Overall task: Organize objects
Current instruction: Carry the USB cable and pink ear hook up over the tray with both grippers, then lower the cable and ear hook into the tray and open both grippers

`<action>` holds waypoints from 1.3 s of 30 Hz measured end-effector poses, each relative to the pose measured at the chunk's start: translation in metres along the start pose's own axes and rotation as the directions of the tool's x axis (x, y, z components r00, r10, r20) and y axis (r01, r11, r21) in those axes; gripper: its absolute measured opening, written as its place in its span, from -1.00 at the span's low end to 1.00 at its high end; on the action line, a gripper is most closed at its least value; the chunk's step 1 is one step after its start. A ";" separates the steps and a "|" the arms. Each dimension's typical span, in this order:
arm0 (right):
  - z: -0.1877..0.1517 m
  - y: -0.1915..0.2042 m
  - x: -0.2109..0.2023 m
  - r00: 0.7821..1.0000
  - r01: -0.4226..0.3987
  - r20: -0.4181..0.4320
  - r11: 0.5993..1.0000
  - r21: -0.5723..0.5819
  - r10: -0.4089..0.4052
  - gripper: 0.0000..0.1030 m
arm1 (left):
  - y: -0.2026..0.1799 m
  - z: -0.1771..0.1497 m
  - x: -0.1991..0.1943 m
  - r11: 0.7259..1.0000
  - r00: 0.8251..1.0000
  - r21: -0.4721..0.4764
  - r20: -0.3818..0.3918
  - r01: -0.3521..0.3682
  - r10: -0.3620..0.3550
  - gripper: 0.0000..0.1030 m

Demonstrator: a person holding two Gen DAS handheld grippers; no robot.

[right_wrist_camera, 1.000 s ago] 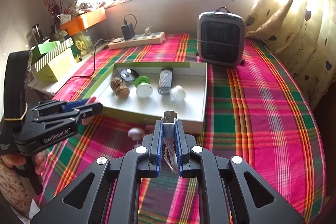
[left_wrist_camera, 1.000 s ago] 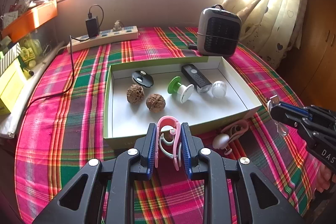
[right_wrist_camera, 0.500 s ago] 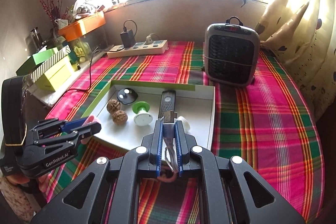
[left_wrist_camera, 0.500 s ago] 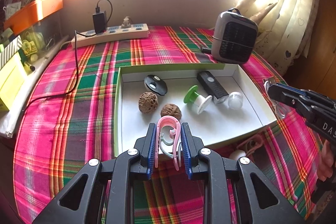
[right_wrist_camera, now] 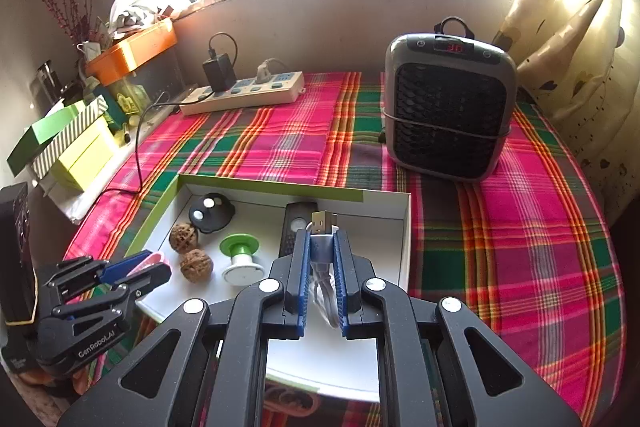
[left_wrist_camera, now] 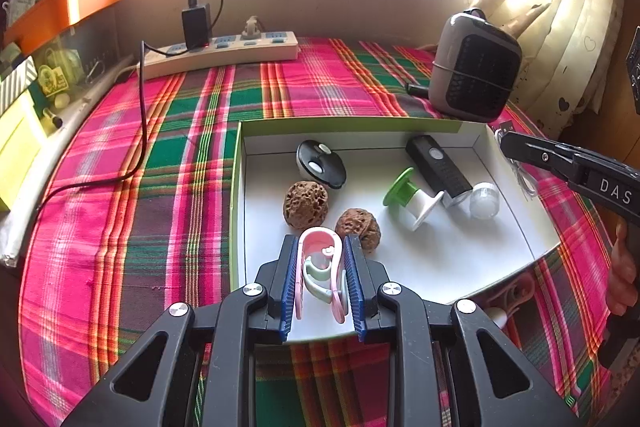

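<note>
A white shallow box (left_wrist_camera: 516,211) with green outer walls lies on the plaid tablecloth. It holds two walnuts (left_wrist_camera: 306,205), a black round device (left_wrist_camera: 320,163), a green-and-white spool (left_wrist_camera: 412,197), a black remote (left_wrist_camera: 438,169) and a clear cap (left_wrist_camera: 485,201). My left gripper (left_wrist_camera: 321,247) is shut on a pink-and-mint clip (left_wrist_camera: 322,267) over the box's near left part. My right gripper (right_wrist_camera: 321,239) is shut on a white USB cable (right_wrist_camera: 323,227) over the box's near right part (right_wrist_camera: 404,247). The left gripper also shows in the right wrist view (right_wrist_camera: 136,269).
A grey fan heater (right_wrist_camera: 446,111) stands behind the box at the right. A power strip (left_wrist_camera: 224,53) with a black charger and trailing cord lies at the back. Boxes and an orange tray (right_wrist_camera: 132,51) crowd the left ledge. A pink item (left_wrist_camera: 516,291) lies in front of the box.
Both grippers have moved forward with their loads, from in front of the box to over its near part. Neither has let go.
</note>
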State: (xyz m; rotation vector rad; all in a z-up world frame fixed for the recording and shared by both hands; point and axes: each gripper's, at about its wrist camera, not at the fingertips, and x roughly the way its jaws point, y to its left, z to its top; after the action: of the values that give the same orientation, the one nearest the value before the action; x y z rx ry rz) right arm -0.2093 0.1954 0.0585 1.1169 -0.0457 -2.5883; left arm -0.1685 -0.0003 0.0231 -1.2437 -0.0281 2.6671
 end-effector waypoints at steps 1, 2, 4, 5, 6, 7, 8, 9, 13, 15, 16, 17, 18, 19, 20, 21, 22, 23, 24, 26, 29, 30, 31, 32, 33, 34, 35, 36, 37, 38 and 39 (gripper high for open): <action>0.001 -0.001 0.004 1.000 -0.003 -0.008 1.000 0.001 0.003 -0.77 | 0.001 0.000 0.003 1.000 1.000 -0.004 -0.005 -0.001 0.001 -0.59; 0.002 -0.002 0.006 1.000 -0.004 -0.015 1.000 0.002 0.004 -0.77 | 0.001 0.001 0.004 1.000 1.000 -0.004 -0.007 0.000 0.000 -0.59; 0.003 -0.004 0.013 1.000 -0.002 -0.030 1.000 0.004 0.003 -0.77 | 0.001 0.001 0.007 1.000 1.000 -0.002 -0.009 -0.004 0.004 -0.59; 0.003 -0.005 0.016 0.999 -0.002 -0.036 1.000 0.006 0.002 -0.77 | 0.001 0.002 0.008 1.000 1.000 0.002 -0.010 -0.004 0.004 -0.59; 0.004 -0.007 0.019 0.999 -0.003 -0.046 1.000 0.011 0.004 -0.77 | 0.001 0.002 0.009 1.000 1.000 0.005 -0.008 -0.004 0.004 -0.59; 0.004 -0.008 0.022 0.999 -0.005 -0.052 1.000 0.015 0.006 -0.77 | 0.001 0.002 0.010 1.000 1.000 0.006 -0.008 -0.004 0.004 -0.59; 0.004 -0.009 0.024 0.998 -0.004 -0.059 1.000 0.019 0.005 -0.77 | 0.000 0.003 0.010 1.000 1.000 0.007 -0.008 -0.004 0.004 -0.59; 0.005 -0.011 0.027 0.998 -0.004 -0.066 1.000 0.024 0.006 -0.77 | 0.000 0.003 0.010 1.000 1.000 0.006 -0.009 -0.004 0.004 -0.59; 0.007 -0.016 0.034 0.997 -0.004 -0.083 0.999 0.040 0.007 -0.77 | -0.003 0.002 0.012 1.000 1.000 0.022 -0.009 -0.005 0.005 -0.59; 0.008 -0.016 0.037 0.996 -0.001 -0.091 0.999 0.038 0.005 -0.77 | -0.003 0.003 0.013 1.000 1.000 0.023 -0.008 -0.005 0.005 -0.59; 0.009 -0.016 0.039 0.996 0.000 -0.095 0.999 0.037 0.003 -0.77 | -0.003 0.003 0.013 1.000 1.000 0.023 -0.007 -0.004 0.004 -0.59; 0.009 -0.016 0.041 0.995 0.002 -0.099 0.999 0.036 0.001 -0.77 | -0.003 0.003 0.013 1.000 1.000 0.025 -0.008 -0.005 0.005 -0.59; 0.009 -0.016 0.042 0.995 0.003 -0.101 0.999 0.035 0.001 -0.77 | -0.003 0.003 0.013 1.000 1.000 0.026 -0.008 -0.006 0.006 -0.59; 0.009 -0.016 0.043 0.995 0.003 -0.103 0.999 0.033 0.001 -0.77 | -0.004 0.003 0.013 1.000 1.000 0.026 -0.007 -0.007 0.007 -0.59; 0.010 -0.016 0.045 0.994 0.003 -0.106 0.999 0.033 0.001 -0.77 | -0.004 0.003 0.013 1.000 1.000 0.029 -0.007 -0.008 0.009 -0.59; 0.010 -0.016 0.046 0.994 0.000 -0.110 0.999 0.034 0.003 -0.77 | -0.004 0.003 0.013 0.999 1.000 0.031 -0.006 -0.011 0.011 -0.59; 0.009 -0.016 0.047 0.994 0.000 -0.114 0.999 0.034 0.004 -0.77 | -0.004 0.003 0.014 0.999 1.000 0.033 -0.004 -0.014 0.014 -0.59; 0.009 -0.015 0.048 0.993 0.002 -0.117 0.999 0.033 0.002 -0.77 | -0.005 0.002 0.014 0.999 1.000 0.037 -0.003 -0.018 0.018 -0.59; 0.009 -0.015 0.050 0.993 0.003 -0.121 1.000 0.031 0.000 -0.77 | -0.004 0.002 0.013 0.999 1.000 0.035 -0.004 -0.017 0.017 -0.59; 0.009 -0.016 0.052 0.992 0.008 -0.127 0.999 0.032 -0.004 -0.77 | -0.004 0.002 0.013 0.999 1.000 0.038 -0.001 -0.019 0.019 -0.59; 0.009 -0.015 0.053 0.991 0.017 -0.130 0.999 0.028 -0.013 -0.77 | -0.005 0.002 0.013 0.999 1.000 0.041 -0.001 -0.022 0.022 -0.59; 0.009 -0.015 0.053 0.991 0.018 -0.131 0.999 0.028 -0.014 -0.77 | -0.005 0.002 0.014 0.999 1.000 0.043 0.000 -0.024 0.024 -0.59; 0.009 -0.016 0.054 0.991 0.020 -0.132 0.999 0.027 -0.017 -0.77 | -0.005 0.002 0.013 0.999 1.000 0.044 0.001 -0.025 0.025 -0.59; 0.008 -0.016 0.055 0.991 0.024 -0.135 0.999 0.026 -0.021 -0.77 | -0.005 0.002 0.014 0.999 1.000 0.046 0.001 -0.025 0.025 -0.59; 0.008 -0.016 0.056 0.991 0.025 -0.136 0.999 0.026 -0.021 -0.77 | -0.005 0.002 0.014 0.999 1.000 0.046 0.002 -0.026 0.025 -0.59; 0.007 -0.016 0.056 0.990 0.025 -0.137 0.999 0.027 -0.021 -0.77 | -0.005 0.002 0.014 0.999 1.000 0.045 0.003 -0.025 0.025 -0.59; 0.007 -0.016 0.057 0.990 0.026 -0.138 0.999 0.029 -0.021 -0.77 | -0.005 0.002 0.014 0.999 1.000 0.044 0.003 -0.025 0.024 -0.59; 0.007 -0.017 0.057 0.990 0.025 -0.138 0.999 0.030 -0.021 -0.77 | -0.005 0.002 0.014 0.999 1.000 0.045 0.003 -0.025 0.025 -0.59; 0.006 -0.017 0.058 0.990 0.025 -0.139 0.999 0.031 -0.021 -0.77 | -0.005 0.002 0.014 0.999 1.000 0.045 0.003 -0.025 0.025 -0.59; 0.006 -0.017 0.058 0.990 0.024 -0.142 0.999 0.033 -0.020 -0.77 | -0.005 0.002 0.014 0.999 1.000 0.046 0.003 -0.026 0.025 -0.59; 0.006 -0.017 0.059 0.990 0.024 -0.143 0.999 0.034 -0.019 -0.77 | -0.005 0.002 0.014 0.999 1.000 0.045 0.003 -0.025 0.025 -0.59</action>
State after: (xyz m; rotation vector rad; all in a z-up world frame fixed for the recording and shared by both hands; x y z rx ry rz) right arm -0.2564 0.1933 0.0186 1.3194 -0.0469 -2.5281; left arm -0.1777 0.0073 0.0145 -1.2346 0.0477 2.6751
